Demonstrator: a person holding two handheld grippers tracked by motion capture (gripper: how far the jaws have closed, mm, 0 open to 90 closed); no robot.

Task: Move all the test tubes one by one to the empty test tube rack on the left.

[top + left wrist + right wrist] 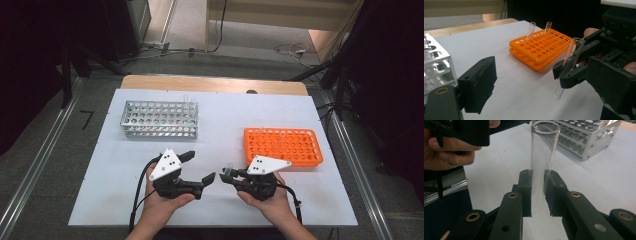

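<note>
Glass tube stands upright, clenched in the right gripper above the table, near the orange rack. The left gripper faces it, released and empty. Advice: close squarely on the tube's bare upper part before the right lets go.

The high view was evenly lit from overhead, and the white table was bright while the room at nine and three o'clock fell into near black. Shadows under the grippers were faint and soft. The whole frame was slightly soft and grainy.

In the left gripper view the near black jaw at seven o'clock was blurred; the orange rack was sharper.

In the right gripper view the glass tube carried pale glare, and the background at one o'clock was soft.
</note>
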